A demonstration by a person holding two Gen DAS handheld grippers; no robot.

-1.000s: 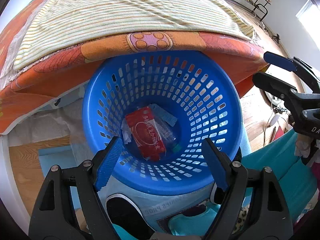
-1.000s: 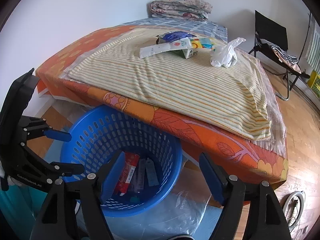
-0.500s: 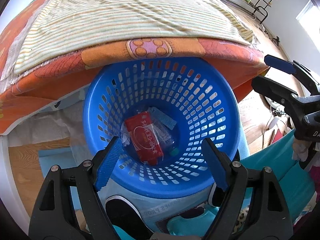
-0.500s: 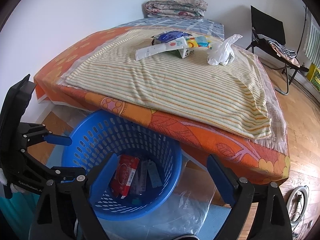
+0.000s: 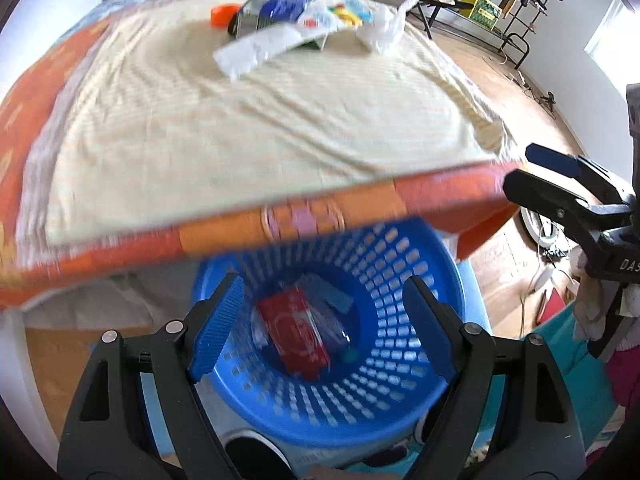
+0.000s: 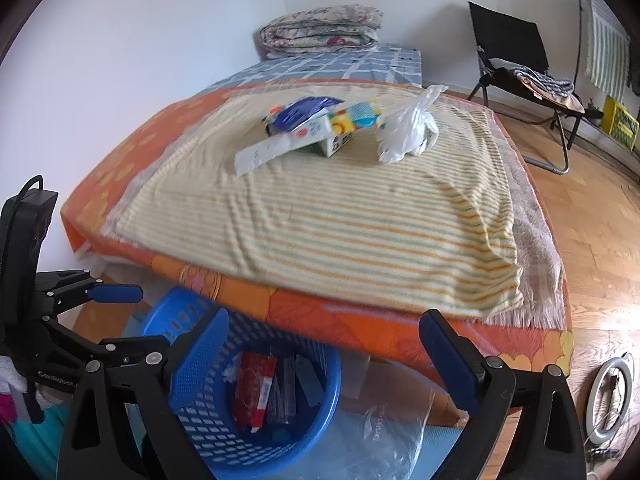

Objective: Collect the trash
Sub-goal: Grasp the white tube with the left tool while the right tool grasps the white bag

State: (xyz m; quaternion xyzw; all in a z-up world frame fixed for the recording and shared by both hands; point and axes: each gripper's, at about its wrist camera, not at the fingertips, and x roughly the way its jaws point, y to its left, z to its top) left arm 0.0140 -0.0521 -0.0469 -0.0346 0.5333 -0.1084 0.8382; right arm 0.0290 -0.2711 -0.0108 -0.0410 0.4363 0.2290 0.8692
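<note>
A blue perforated basket stands on the floor against the bed's edge, with a red packet and other wrappers inside. My left gripper hovers above it, open and empty. Off to the right and also above the basket, my right gripper has its jaws opening with nothing between them. On the bed's far half lie a long white packet, a blue pouch, a colourful carton and a crumpled white plastic bag.
The bed has a striped yellow sheet over an orange cover, with a folded quilt at its head. A black folding chair stands at the back right. A clear plastic bag and a ring light lie on the wood floor.
Both grippers have risen and tipped upward, so the basket sits lower in each view and the bed top with its litter shows more. The right jaws have spread wider.
</note>
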